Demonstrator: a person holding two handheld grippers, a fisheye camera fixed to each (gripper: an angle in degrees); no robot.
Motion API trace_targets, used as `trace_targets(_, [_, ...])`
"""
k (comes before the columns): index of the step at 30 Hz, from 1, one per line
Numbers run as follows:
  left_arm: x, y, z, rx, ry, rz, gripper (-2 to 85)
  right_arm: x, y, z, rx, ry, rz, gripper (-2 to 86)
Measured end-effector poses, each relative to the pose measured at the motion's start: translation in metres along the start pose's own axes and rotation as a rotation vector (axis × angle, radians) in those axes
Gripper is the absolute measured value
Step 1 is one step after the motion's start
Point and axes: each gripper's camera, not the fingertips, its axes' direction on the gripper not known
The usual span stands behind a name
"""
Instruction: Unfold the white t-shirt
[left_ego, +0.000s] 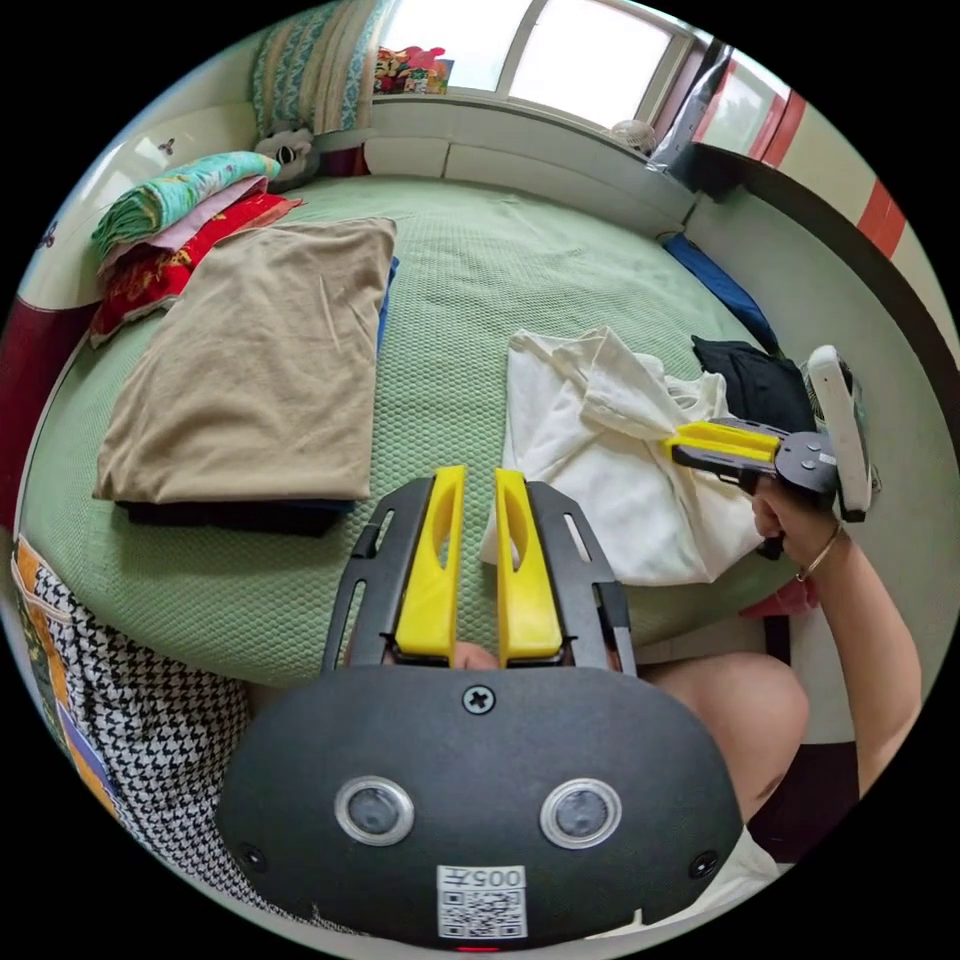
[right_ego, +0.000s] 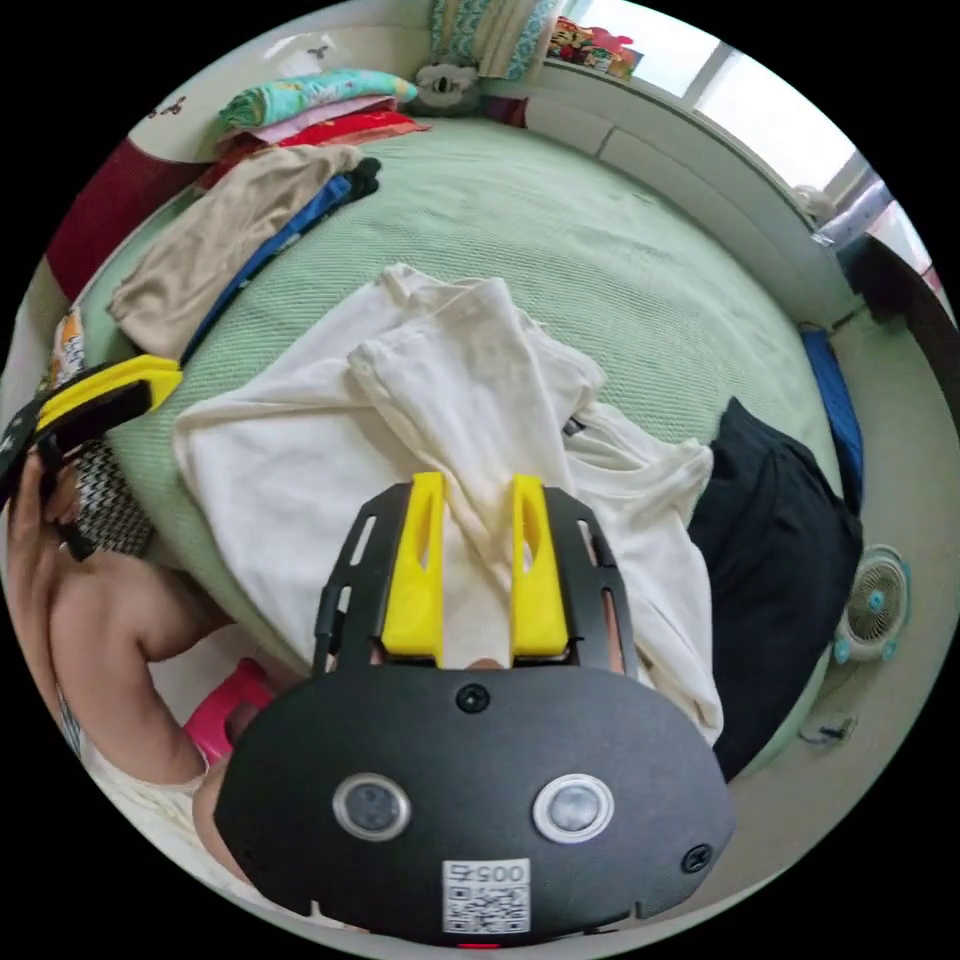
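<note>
A green bed (left_ego: 480, 260) takes up most of both views. At one side of it lies a folded tan garment (left_ego: 250, 370) over darker ones, with a stack of bright folded cloth (left_ego: 180, 225) past it near the wall. The white t-shirt (right_ego: 400, 430) lies crumpled near the bed's edge in front of the person, with a black garment (right_ego: 780, 560) just beside it, touching its far side. The shirt's long axis runs roughly from the bed's edge toward the window, with one folded flap doubled over its middle; which end is the collar is hard to tell.

The right gripper (right_ego: 478, 560) has its yellow jaws a little apart with a bunched ridge of the shirt running between them; in the left gripper view its tips (left_ego: 672, 445) sit at a raised fold, though whether both jaws press the cloth cannot be told. The left gripper (left_ego: 478, 560) hangs over bare bed, jaws slightly spread, nothing between them.
</note>
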Motion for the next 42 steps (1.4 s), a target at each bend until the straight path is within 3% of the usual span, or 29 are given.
trace_targets(7, [0.017, -0.008, 0.004, -0.005, 0.054, 0.035, 5.7, 0.044, 0.020, -0.042, 0.143, 0.053, 0.225, -1.4])
trace_targets(12, [0.037, -0.012, 0.006, 0.009, 0.084, 0.106, 7.3, 0.092, 0.054, -0.057, 0.143, -0.100, 0.359, -1.3])
trace_targets(15, [0.050, -0.014, 0.006, 0.026, 0.068, 0.150, 8.0, 0.090, 0.075, -0.054, 0.133, -0.227, 0.325, 0.1])
trace_targets(21, [0.064, -0.022, 0.007, 0.000, 0.051, 0.209, 9.8, 0.084, 0.107, -0.041, 0.052, -0.237, 0.305, 6.2])
trace_targets(25, [0.070, -0.034, 0.008, -0.023, 0.145, 0.238, 11.8, 0.090, 0.117, -0.052, 0.097, -0.284, 0.279, 11.2])
trace_targets(33, [0.097, -0.101, 0.044, -0.039, 0.069, 0.300, 15.7, 0.076, 0.096, -0.068, 0.163, -0.132, 0.163, 16.2])
trace_targets(37, [0.105, -0.125, 0.087, -0.151, 0.071, 0.273, 18.1, 0.064, 0.082, -0.053, 0.102, -0.091, 0.123, 15.3])
trace_targets(40, [0.109, -0.131, 0.095, -0.157, 0.020, 0.257, 17.0, 0.055, 0.078, -0.041, 0.058, -0.034, 0.099, 12.5])
trace_targets(42, [0.114, -0.131, 0.090, -0.152, -0.005, 0.280, 14.3, 0.055, 0.080, -0.039, 0.044, 0.059, 0.141, 5.4])
